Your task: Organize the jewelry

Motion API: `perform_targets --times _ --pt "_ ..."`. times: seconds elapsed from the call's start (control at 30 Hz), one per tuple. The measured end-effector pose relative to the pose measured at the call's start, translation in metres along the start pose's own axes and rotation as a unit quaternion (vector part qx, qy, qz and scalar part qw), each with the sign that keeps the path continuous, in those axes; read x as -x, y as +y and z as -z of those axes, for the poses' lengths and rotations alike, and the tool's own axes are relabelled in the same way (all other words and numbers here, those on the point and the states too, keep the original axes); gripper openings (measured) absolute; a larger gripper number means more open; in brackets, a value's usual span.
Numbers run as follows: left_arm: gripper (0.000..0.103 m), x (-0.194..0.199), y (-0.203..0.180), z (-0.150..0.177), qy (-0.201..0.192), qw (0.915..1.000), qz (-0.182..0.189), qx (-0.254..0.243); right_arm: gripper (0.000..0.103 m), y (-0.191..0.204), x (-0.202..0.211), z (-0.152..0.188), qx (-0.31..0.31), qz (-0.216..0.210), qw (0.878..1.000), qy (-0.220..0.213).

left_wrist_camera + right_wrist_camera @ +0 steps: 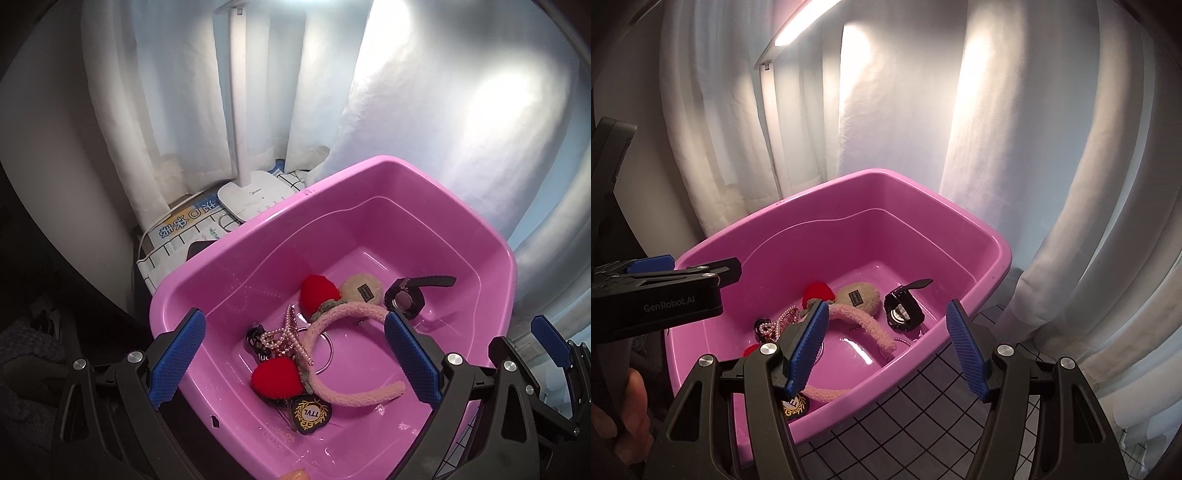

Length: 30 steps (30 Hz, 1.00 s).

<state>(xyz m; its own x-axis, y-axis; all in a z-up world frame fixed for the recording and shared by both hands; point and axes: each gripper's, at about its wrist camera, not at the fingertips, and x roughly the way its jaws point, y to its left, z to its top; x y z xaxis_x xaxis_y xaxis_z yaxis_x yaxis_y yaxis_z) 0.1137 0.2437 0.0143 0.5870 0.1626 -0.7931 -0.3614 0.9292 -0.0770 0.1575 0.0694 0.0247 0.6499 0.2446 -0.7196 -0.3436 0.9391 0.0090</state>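
Pink headband (343, 328) flat in pink tub (369, 173), arch toward far wall; both grippers (291, 354) (886, 343) released, empty

Glossy pink plastic tub (369, 173) holds a fuzzy cloth headband (343, 317) (matt) and a black plastic watch (402, 299).

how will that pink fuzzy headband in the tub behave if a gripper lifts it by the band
The pink headband probably keeps its arch, since it holds a curved shape lying in the pink tub. The red plush hearts on it likely make one side droop. The pearl strand draped across it may snag and come along.
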Motion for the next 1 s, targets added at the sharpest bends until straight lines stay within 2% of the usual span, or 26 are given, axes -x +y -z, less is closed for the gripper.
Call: perform_targets --times 1.0 --pt "0.097 0.008 0.006 0.006 0.0 1.0 -0.004 0.005 0.063 0.002 0.009 0.011 -0.015 -0.004 1.0 0.005"
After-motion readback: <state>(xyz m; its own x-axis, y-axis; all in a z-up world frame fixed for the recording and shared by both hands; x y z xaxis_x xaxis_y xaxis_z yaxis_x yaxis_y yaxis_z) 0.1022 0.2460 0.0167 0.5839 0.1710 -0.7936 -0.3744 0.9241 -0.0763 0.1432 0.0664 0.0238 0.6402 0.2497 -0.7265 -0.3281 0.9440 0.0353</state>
